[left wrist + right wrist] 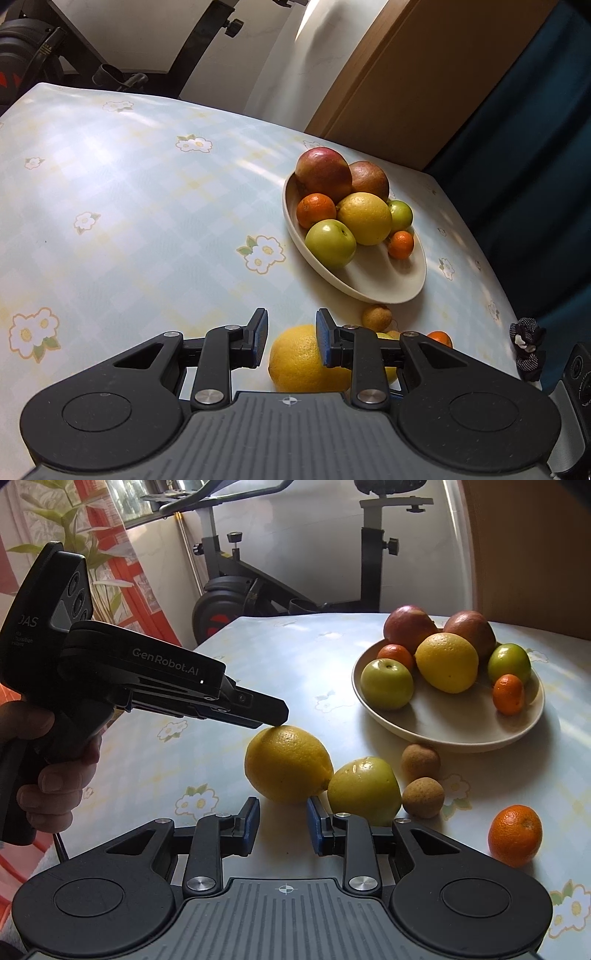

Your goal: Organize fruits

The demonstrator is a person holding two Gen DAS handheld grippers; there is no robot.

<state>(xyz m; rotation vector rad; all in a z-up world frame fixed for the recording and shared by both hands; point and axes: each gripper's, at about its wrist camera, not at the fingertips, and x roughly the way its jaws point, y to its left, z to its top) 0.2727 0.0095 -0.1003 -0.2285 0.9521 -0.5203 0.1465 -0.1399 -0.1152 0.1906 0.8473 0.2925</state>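
Note:
A beige bowl (369,291) (443,738) on the flowered tablecloth holds two red fruits, a yellow orange, two green apples and two tangerines. Loose in front of it lie a big yellow orange (299,358) (288,764), a yellow-green apple (364,790), two small brown fruits (420,762) and a tangerine (515,834). My left gripper (291,315) (279,718) hovers right over the big orange, its tip at the fruit's top, jaws shut and holding nothing. My right gripper (282,805) stays low in front of the orange and apple, shut and empty.
A hand (55,775) grips the left tool's handle. An exercise bike (258,590) stands behind the table. A wooden cabinet (424,74) and dark blue fabric (535,147) border the far right edge, where a black scrunchie (528,347) lies.

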